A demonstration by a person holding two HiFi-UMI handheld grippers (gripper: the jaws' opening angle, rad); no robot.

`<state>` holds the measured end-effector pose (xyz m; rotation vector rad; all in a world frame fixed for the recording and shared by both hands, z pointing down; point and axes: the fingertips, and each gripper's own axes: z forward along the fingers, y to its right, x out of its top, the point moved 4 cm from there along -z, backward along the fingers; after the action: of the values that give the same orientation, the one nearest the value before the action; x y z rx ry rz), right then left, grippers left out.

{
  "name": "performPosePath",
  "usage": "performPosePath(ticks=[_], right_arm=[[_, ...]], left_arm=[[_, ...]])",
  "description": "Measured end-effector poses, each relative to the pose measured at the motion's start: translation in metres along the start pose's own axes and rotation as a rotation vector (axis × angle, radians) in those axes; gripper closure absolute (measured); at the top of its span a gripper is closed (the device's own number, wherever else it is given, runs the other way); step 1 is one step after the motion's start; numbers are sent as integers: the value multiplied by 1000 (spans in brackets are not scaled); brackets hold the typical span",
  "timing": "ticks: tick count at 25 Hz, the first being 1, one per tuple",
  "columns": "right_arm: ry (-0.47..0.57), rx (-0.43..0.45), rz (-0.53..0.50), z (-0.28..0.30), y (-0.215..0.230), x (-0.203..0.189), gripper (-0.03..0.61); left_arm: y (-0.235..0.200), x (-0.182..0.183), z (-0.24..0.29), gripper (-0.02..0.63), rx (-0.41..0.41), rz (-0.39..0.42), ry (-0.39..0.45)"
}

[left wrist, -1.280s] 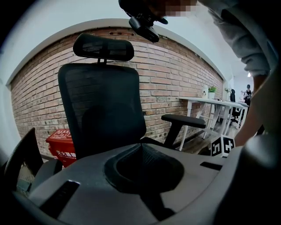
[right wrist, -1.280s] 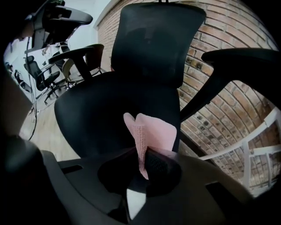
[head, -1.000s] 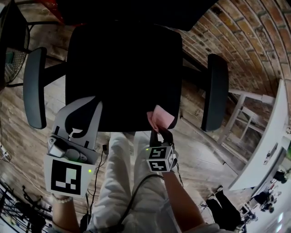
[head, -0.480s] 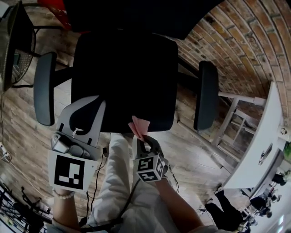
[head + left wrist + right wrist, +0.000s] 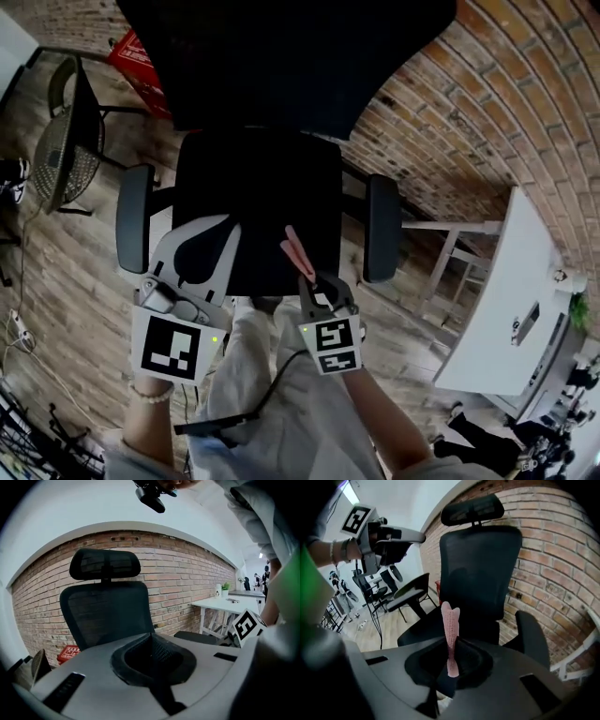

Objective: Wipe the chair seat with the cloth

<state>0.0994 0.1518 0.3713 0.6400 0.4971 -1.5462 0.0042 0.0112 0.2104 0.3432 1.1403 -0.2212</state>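
the right gripper (image 5: 309, 278) has its jaws pressed together on a pink cloth (image 5: 296, 251), pinching it at one end. the cloth sticks out of the jaws as a narrow folded strip. in the head view it lies over the front edge of the black chair seat (image 5: 248, 192), towards the front right corner. in the right gripper view the whole strip stands free in front of the backrest (image 5: 480, 569) with the seat lower down behind it, so it looks to be held off the seat rather than lying on it.

the left gripper (image 5: 228, 223) has its jaws closed on each other with nothing between them. in the head view it is over the seat's front left corner, well apart from the cloth. in the right gripper view it hangs in the air, above the level of the seat.

the person stands at the front edge of the seat, pale trousers (image 5: 272, 375) showing just below both grippers. an armrest (image 5: 134, 230) runs along the seat's left edge and another armrest (image 5: 380, 228) along its right edge. a brick wall (image 5: 487, 122) is behind the chair. a white table (image 5: 511, 300) is off to the right. a red crate (image 5: 142, 64) sits on the wooden floor (image 5: 66, 272) near the wall.
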Motion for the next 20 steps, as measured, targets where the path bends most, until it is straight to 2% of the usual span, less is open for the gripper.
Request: performPosePath(ticks=[7, 9, 13, 15, 18, 20], right_arm=[[131, -30, -28, -60, 32, 86, 523], [156, -32, -42, -78, 38, 101, 523], [234, -25, -87, -109, 43, 136, 523], [276, -6, -110, -123, 39, 153, 523], [334, 39, -127, -143, 35, 175, 523], [370, 55, -133, -155, 32, 188, 523]], left_arm=[[-10, 70, -29, 595, 34, 59, 27], [-10, 83, -39, 595, 59, 10, 34], [-21, 107, -61, 595, 148, -143, 66], [-27, 117, -74, 595, 174, -146, 70], [-27, 127, -85, 595, 182, -92, 55], [-26, 132, -92, 595, 191, -97, 62]])
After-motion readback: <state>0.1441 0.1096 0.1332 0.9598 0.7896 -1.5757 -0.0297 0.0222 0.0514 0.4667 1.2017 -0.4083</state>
